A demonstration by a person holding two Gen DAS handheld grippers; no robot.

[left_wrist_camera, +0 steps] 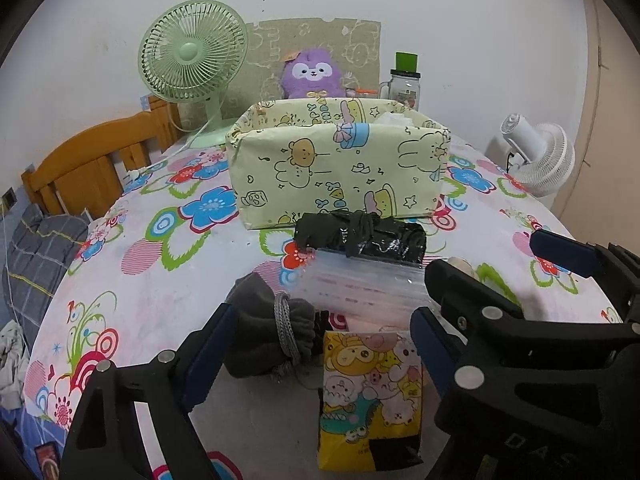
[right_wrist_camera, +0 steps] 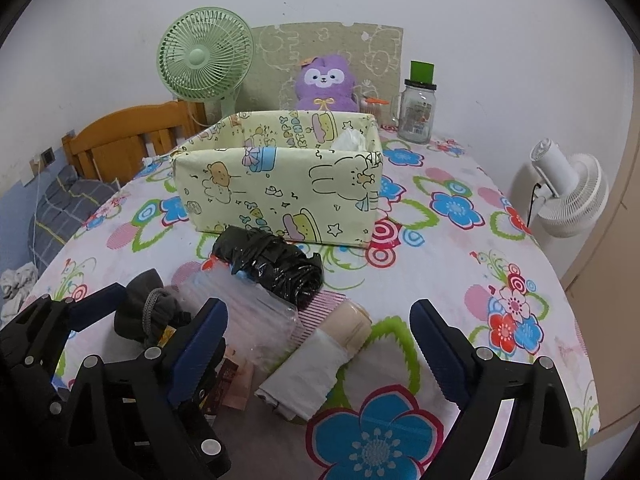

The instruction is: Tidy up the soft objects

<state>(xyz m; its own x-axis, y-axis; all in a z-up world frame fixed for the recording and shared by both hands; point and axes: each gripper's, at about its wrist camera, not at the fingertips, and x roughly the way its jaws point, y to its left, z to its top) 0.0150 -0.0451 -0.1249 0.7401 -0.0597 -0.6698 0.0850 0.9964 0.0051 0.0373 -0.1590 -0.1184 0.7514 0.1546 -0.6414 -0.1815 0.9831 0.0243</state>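
Observation:
A pale yellow cartoon-print box stands open on the table, something white inside. In front of it lie a black plastic roll, a clear plastic bag, a grey drawstring pouch, a yellow cartoon tissue pack, and a white and beige bag roll. My left gripper is open, its jaws standing either side of the pouch and tissue pack. My right gripper is open around the white roll and also shows in the left wrist view.
A green fan, a purple plush and a glass jar stand behind the box. A white fan is off the table's right edge. A wooden headboard and bedding are on the left. The flowered tablecloth covers the round table.

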